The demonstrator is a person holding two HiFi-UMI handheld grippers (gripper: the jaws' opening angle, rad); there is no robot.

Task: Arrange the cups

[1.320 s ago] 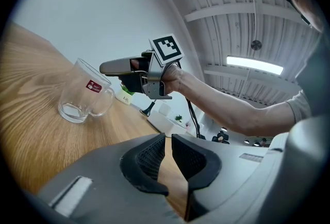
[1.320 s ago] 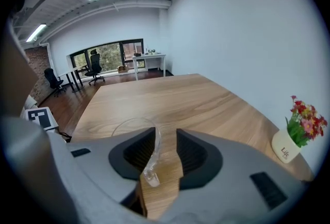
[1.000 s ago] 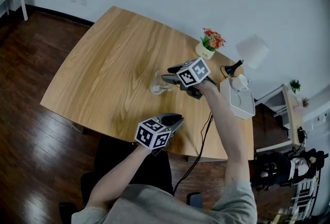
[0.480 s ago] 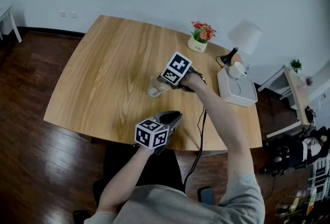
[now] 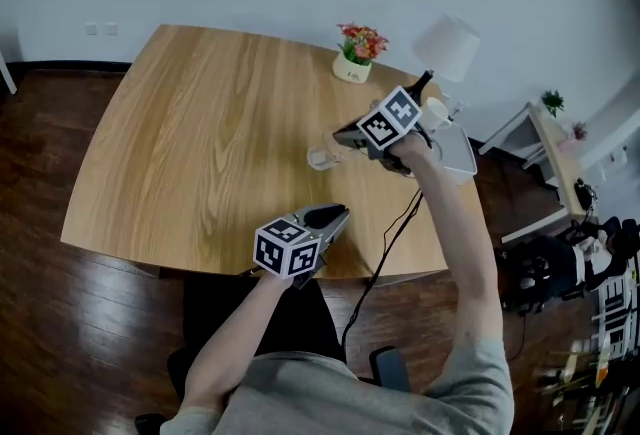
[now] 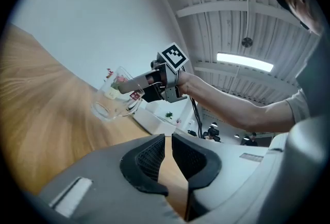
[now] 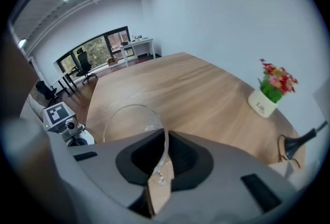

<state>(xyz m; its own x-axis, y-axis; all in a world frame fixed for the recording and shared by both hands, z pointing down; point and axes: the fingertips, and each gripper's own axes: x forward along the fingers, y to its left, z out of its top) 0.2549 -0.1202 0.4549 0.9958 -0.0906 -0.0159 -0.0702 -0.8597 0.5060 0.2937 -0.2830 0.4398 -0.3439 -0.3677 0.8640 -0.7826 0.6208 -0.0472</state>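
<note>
A clear glass cup [image 5: 322,158] hangs tilted above the wooden table [image 5: 200,123], right of its middle. My right gripper [image 5: 341,147] is shut on the cup's rim, with the glass wall [image 7: 135,120] pinched between the pads. The left gripper view shows the same cup [image 6: 114,95] held off the wood by the right gripper [image 6: 142,86]. Near the table's front edge my left gripper [image 5: 338,214] points level, its jaws shut with nothing between them [image 6: 168,138].
A potted flower [image 5: 355,53] and a white lamp [image 5: 445,48] stand at the far right edge. Beside them lies a white tray [image 5: 458,153] with a small white cup [image 5: 435,111]. A black cable [image 5: 395,233] runs off the front edge.
The right gripper closed on the glass cup's rim, lifted it off the table and carried it right, toward the white tray. The left gripper shifted only slightly.
</note>
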